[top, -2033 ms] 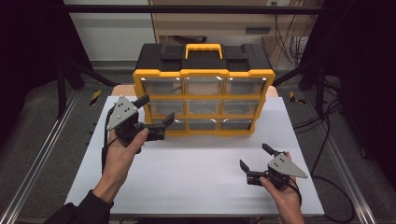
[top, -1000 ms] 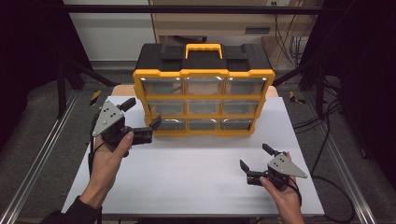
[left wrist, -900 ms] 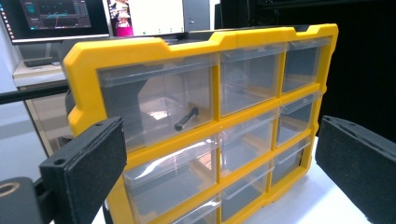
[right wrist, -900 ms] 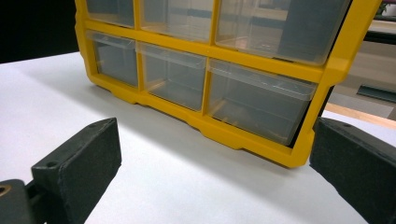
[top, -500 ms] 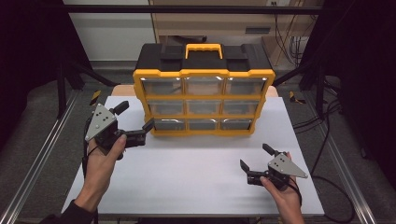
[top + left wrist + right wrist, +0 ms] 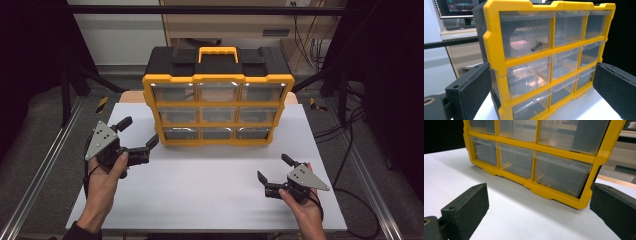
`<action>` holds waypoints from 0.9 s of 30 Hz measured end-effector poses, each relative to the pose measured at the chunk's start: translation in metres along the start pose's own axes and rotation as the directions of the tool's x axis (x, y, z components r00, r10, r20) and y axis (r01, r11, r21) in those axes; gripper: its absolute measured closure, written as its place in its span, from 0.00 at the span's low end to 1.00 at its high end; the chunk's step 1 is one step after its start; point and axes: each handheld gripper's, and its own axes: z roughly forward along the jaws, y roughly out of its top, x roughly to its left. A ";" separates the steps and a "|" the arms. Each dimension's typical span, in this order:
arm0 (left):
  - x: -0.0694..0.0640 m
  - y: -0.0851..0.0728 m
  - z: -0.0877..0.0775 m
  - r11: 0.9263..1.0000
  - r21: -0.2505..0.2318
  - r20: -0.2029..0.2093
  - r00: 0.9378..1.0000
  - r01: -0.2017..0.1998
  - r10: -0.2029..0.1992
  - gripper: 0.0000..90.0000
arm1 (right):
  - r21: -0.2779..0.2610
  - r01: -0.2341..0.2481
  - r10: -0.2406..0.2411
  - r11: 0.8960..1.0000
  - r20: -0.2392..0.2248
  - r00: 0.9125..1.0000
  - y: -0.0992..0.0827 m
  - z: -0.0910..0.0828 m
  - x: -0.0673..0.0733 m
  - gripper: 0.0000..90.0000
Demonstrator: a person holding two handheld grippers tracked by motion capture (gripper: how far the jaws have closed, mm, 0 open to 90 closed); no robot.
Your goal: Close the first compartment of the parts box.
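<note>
While the yellow drawer cabinet [image 6: 217, 95] stands upright at the table's [image 6: 200, 200] far edge, the left gripper [image 6: 137, 139] (jaws spread, empty) hovers beside its lower-left corner, seemingly lining up; the right gripper [image 6: 270, 167] waits open.

Left gripper [image 6: 137, 139] raised, fingers spread wide; right gripper [image 6: 272, 167] low, fingers likewise apart.

The drawer cabinet [image 6: 217, 107] has a yellow frame, a black top, a yellow handle [image 6: 218, 52] and clear drawers. The desk [image 6: 200, 192] is white. Both grippers are black with grey plates.
</note>
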 end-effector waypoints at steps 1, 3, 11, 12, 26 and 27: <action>0.001 -0.001 -0.001 1.000 0.001 0.000 1.000 0.001 -0.001 0.02 | 0.000 -0.001 0.001 1.000 0.000 1.000 0.000 0.000 0.000 0.03; 0.003 -0.005 -0.002 1.000 0.005 0.001 1.000 -0.003 0.003 0.02 | 0.001 -0.001 0.001 1.000 0.001 1.000 0.000 0.000 0.000 0.03; 0.012 -0.018 -0.011 1.000 0.012 -0.023 1.000 0.011 -0.011 0.02 | -0.005 -0.004 0.004 1.000 0.004 1.000 0.000 -0.001 -0.002 0.03; 0.014 -0.020 -0.013 1.000 0.013 -0.025 1.000 0.012 -0.012 0.02 | -0.006 -0.004 0.004 1.000 0.005 1.000 0.000 -0.001 -0.002 0.03; 0.028 -0.039 -0.028 1.000 0.018 -0.045 0.999 0.021 -0.020 0.02 | -0.011 -0.003 0.003 1.000 0.011 1.000 0.000 -0.002 -0.003 0.03; 0.029 -0.040 -0.029 1.000 0.021 -0.047 0.999 0.020 -0.019 0.02 | -0.011 -0.005 0.005 1.000 0.012 1.000 0.000 -0.002 -0.003 0.03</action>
